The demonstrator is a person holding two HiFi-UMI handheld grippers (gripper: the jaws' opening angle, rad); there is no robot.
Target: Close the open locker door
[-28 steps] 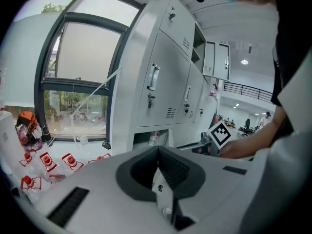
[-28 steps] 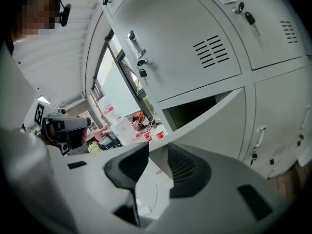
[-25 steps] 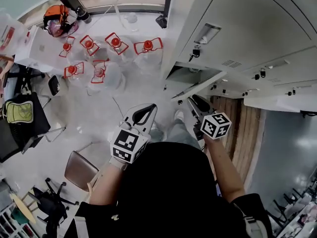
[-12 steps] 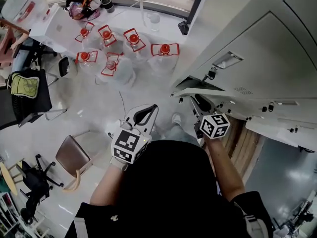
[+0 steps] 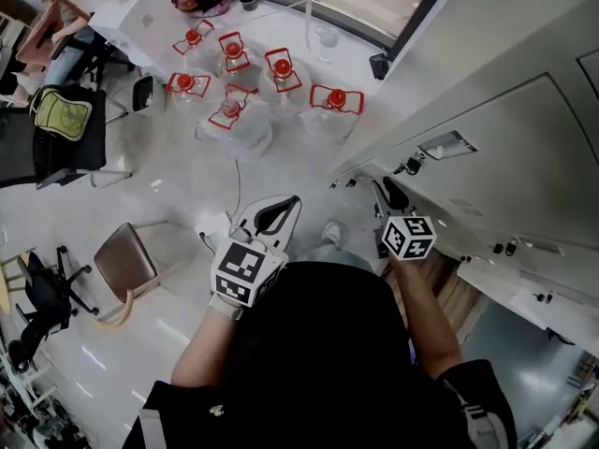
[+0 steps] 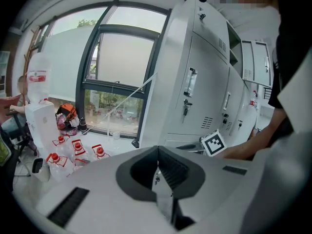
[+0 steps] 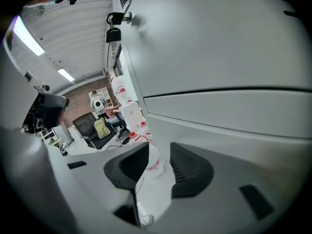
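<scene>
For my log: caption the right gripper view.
Right gripper, fingers apart and empty, close beside a grey locker door.

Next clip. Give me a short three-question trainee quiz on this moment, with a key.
1. True or false: the left gripper has its jaws together.
2. The caps on the water jugs on the floor are: A blue, B red, C green.
3. Fill in: the right gripper, close to the grey locker door, has its jaws ___ and grips nothing.
Key: 1 true; 2 B; 3 apart.
</scene>
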